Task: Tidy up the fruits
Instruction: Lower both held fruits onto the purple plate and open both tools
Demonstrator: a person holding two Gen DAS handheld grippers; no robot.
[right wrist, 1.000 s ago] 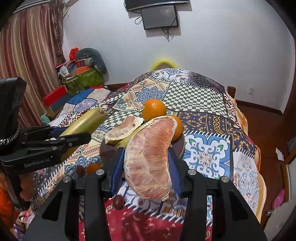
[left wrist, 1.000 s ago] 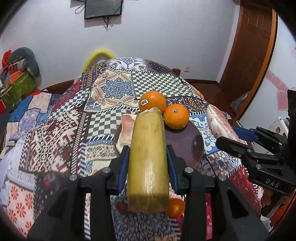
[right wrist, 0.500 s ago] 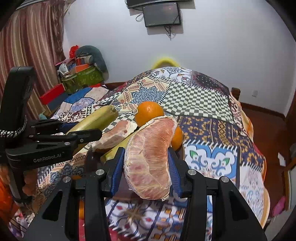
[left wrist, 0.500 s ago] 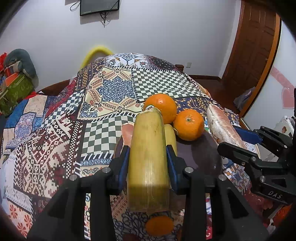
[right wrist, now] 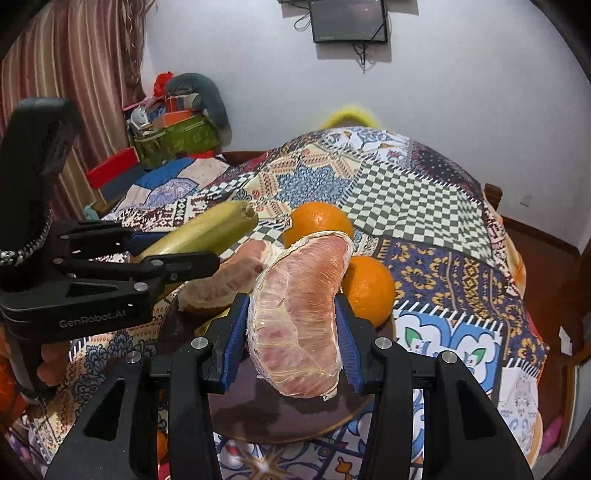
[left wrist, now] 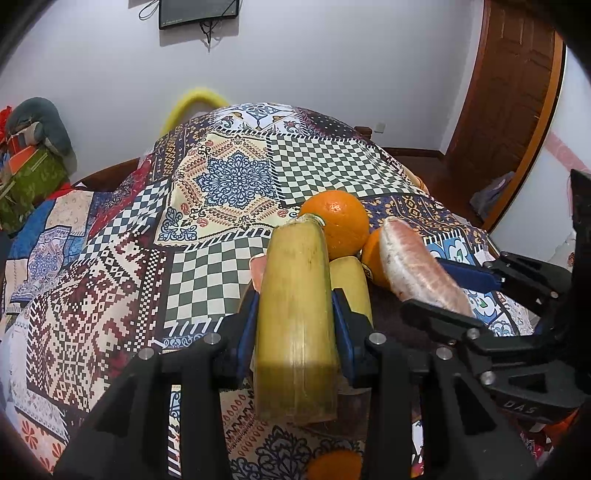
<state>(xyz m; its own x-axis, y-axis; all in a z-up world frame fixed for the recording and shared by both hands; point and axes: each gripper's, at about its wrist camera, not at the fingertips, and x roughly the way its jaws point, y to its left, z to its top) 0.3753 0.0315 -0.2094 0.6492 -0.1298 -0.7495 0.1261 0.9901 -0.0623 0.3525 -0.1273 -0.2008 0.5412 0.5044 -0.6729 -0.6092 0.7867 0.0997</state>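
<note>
Since the picture from a moment ago, both grippers have come closer to the dark plate (right wrist: pixel 258 413), and the fruit on it looks bigger now. In the left wrist view the pomelo piece (left wrist: pixel 417 266) has slid in over the plate and now hides part of 1 orange (left wrist: pixel 371 254). The small orange (left wrist: pixel 334 466) on the cloth now sits at the very bottom edge of that view.

The left gripper (left wrist: pixel 295 325) squeezes the yellow-green stalk piece (left wrist: pixel 295 317) between its 2 blue pads; the stalk piece is held above the near side of the plate. The right gripper (right wrist: pixel 293 332) squeezes the pomelo piece (right wrist: pixel 299 314) the same way, over the plate. Both grips look just as they did before.

Counting: 2 grippers. 2 big oranges on the far side of the plate, the back one (right wrist: pixel 317 225) and the right one (right wrist: pixel 369 291), close together. 2 pomelo pieces: 1 held, and 1 more (right wrist: pixel 225 277) lying on the left side of the plate. 2 yellow-green stalk pieces: 1 held, and 1 more (left wrist: pixel 351 284) lying on the plate just beside it. 1 plate. The plate rests on a patchwork cloth (left wrist: pixel 229 184) with many patterns. 1 dark screen (right wrist: pixel 349 20) hangs on the white wall.
</note>
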